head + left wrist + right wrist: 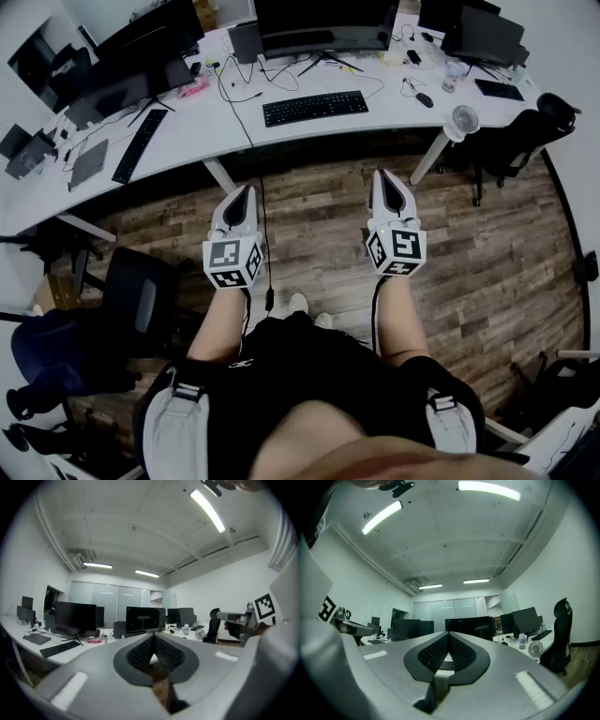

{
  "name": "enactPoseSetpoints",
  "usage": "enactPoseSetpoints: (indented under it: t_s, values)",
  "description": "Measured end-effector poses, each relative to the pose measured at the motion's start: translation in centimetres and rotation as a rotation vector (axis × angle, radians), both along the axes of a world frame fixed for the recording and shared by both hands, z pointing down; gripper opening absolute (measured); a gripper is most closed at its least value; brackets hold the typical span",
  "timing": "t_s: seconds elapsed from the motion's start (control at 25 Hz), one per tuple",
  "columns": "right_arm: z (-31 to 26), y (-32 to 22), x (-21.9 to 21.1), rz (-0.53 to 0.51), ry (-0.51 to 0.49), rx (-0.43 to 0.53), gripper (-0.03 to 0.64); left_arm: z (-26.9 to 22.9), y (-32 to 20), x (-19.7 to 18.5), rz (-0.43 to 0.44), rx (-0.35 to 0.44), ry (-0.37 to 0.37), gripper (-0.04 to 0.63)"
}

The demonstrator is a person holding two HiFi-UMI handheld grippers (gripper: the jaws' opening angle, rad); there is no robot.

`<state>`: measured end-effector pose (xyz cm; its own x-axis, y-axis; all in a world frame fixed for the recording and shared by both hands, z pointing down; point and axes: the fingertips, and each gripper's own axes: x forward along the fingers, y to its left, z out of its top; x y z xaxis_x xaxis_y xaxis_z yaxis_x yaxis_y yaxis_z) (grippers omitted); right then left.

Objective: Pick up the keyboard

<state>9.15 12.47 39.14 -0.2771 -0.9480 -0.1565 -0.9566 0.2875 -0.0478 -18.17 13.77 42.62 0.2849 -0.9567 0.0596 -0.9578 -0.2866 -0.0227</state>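
Hovering over the wood floor (319, 225) on the near side of the white desk (197, 127), the left gripper (247, 191) and the right gripper (380, 174) both point toward the desk's front edge. Neither reaches the desk. In the left gripper view, the left gripper (153, 637) has its ribbed pads pressed together with nothing between them. In the right gripper view, the right gripper (449, 635) is likewise closed and empty.

The black keyboard (314, 107) lies flat on the desk, near the front edge of its middle stretch. It sits beyond both gripper tips, roughly in line with the space between them and well apart from either. In the right gripper view, a slice of it (446, 664) shows just below the closed tips.

The head view shows two grippers and three keyboards on the desk. Besides the middle one, a second keyboard (139, 145) lies angled on the desk's left wing. A third keyboard (498, 89) lies at the desk's far right end. One curved monitor (323, 23) stands at the back of the desk behind the black keyboard. One mouse (425, 99) rests on the desk to that keyboard's right. One small fan (464, 119) sits at the desk's front right edge.
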Motion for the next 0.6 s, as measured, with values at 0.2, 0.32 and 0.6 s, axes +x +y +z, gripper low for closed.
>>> enactPoseSetpoints:
  t_s: [0.2,0.32,0.6]
  values:
    - [-0.3,-0.8,-1.8,0.000,0.023,0.003,-0.003,-0.8,-1.1,-1.3,0.009,0.031,0.004,0.054]
    - [-0.4,-1.7,-2.6,-0.008,0.009,0.007,-0.004,-1.2,-2.1,-2.2,0.014,0.043,0.018,0.054]
    - [-0.7,-4.5,-4.7,-0.002,0.014,0.021,-0.005,-1.1,-5.3,-4.7,0.018,0.057,0.049,0.054]
